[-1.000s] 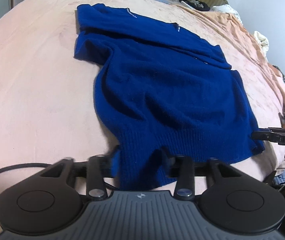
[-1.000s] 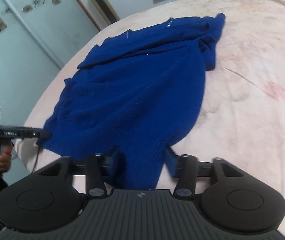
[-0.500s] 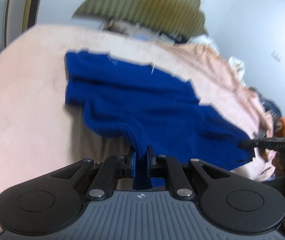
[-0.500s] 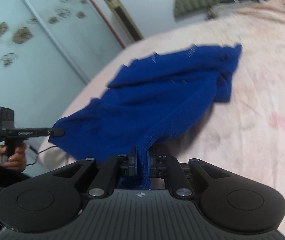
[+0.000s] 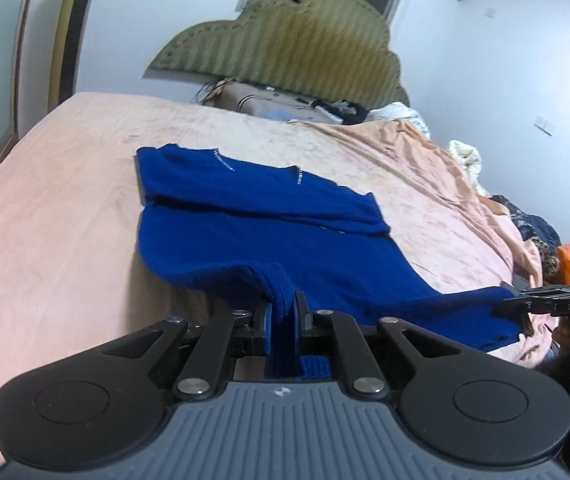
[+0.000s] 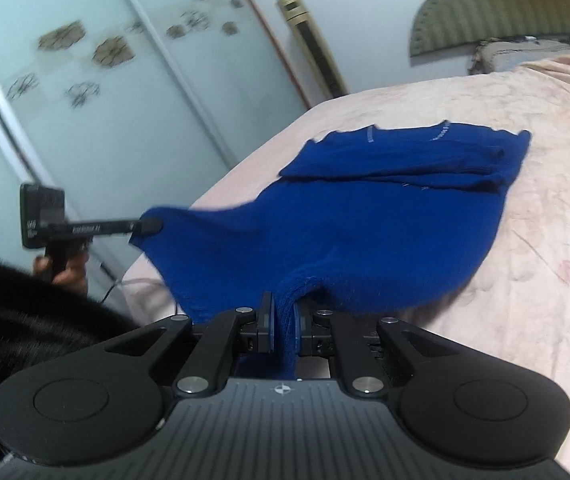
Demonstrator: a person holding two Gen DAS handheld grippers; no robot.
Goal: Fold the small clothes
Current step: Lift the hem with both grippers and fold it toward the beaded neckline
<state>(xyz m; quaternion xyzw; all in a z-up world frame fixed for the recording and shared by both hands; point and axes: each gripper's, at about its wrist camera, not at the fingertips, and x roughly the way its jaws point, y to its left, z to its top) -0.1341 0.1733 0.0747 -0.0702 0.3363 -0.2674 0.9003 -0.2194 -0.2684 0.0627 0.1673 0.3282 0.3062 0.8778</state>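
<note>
A dark blue knit sweater [image 5: 269, 220] [image 6: 385, 208] lies on a pink bed, its collar end flat and its ribbed hem lifted off the sheet. My left gripper [image 5: 283, 312] is shut on the hem's left corner, the fabric pinched between its pads. My right gripper [image 6: 283, 314] is shut on the hem's other corner. Each gripper shows in the other's view: the right gripper [image 5: 525, 306] at the far right edge, the left gripper [image 6: 145, 226] at the left, each holding a raised corner of the sweater. The sleeves look folded in across the chest.
The pink bed sheet [image 5: 53, 208] spreads wide around the sweater. A green padded headboard [image 5: 285, 48] and a pile of things [image 5: 285, 102] stand at the bed's far end. More clothes [image 5: 533, 232] lie at the right edge. Patterned glass wardrobe doors [image 6: 85, 80] run along the left side.
Both grippers closed on the hem corners and rose, lifting the sweater's lower edge off the bed. The view tipped upward to show the headboard and walls.
</note>
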